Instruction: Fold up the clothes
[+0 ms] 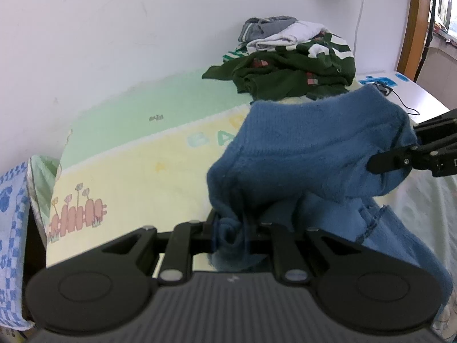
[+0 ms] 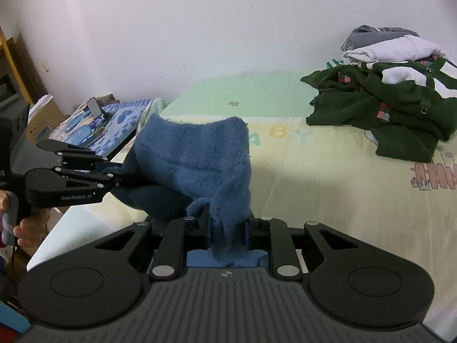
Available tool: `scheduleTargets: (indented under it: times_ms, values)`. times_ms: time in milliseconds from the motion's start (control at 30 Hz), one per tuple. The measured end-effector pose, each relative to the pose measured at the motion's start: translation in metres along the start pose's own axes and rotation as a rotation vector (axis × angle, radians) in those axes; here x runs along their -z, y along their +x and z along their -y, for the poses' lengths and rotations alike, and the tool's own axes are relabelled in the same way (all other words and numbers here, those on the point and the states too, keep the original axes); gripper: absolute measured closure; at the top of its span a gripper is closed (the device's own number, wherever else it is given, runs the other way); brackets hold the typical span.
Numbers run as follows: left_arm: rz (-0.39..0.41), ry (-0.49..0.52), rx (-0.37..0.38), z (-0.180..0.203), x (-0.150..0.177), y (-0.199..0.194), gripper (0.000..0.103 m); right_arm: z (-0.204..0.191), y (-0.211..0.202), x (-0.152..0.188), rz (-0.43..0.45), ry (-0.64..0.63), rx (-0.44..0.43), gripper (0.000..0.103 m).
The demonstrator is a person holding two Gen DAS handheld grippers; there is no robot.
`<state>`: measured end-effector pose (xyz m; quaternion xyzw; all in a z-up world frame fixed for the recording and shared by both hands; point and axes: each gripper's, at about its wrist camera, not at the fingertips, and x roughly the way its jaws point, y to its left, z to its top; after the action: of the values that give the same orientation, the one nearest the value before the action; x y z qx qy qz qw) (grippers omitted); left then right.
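A blue knitted garment (image 1: 311, 154) hangs stretched between both grippers above the bed. In the left wrist view my left gripper (image 1: 232, 228) is shut on a bunched edge of it, and the right gripper (image 1: 380, 163) bites the cloth from the right side. In the right wrist view the same blue garment (image 2: 194, 154) drapes down into my right gripper (image 2: 227, 234), which is shut on a fold. The left gripper (image 2: 125, 178) comes in from the left, clamped on the other end. A hand (image 2: 31, 225) holds its grip.
A pile of clothes (image 1: 291, 65) with a dark green jacket (image 2: 385, 108) on top lies at the far end of the bed by the white wall. The bed sheet (image 2: 328, 200) is yellow and green with cartoon prints. Blue-patterned clutter (image 2: 114, 125) sits beside the bed.
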<state>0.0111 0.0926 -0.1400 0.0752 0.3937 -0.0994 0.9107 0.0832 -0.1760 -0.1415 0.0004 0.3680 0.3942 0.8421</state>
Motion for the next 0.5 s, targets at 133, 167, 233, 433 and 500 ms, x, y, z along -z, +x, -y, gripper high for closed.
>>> scheduleTargets:
  times_ms: [133, 167, 233, 433, 500]
  values:
    - [-0.005, 0.000, -0.001, 0.003, 0.007, -0.004, 0.090, -0.001, -0.002, 0.005, -0.012, -0.005, -0.016, 0.082]
    - [-0.007, 0.003, -0.001, 0.004, 0.009, -0.005, 0.090, -0.002, -0.003, 0.007, -0.016, -0.008, -0.021, 0.082]
    - [-0.016, 0.012, -0.002, 0.007, 0.013, -0.006, 0.090, -0.003, -0.004, 0.010, -0.023, -0.011, -0.025, 0.082]
    - [-0.034, 0.029, 0.008, 0.012, 0.026, -0.012, 0.090, -0.004, -0.008, 0.019, -0.043, -0.015, -0.035, 0.082]
    - [-0.042, 0.032, 0.011, 0.012, 0.029, -0.012, 0.090, -0.005, -0.010, 0.022, -0.046, -0.013, -0.035, 0.082]
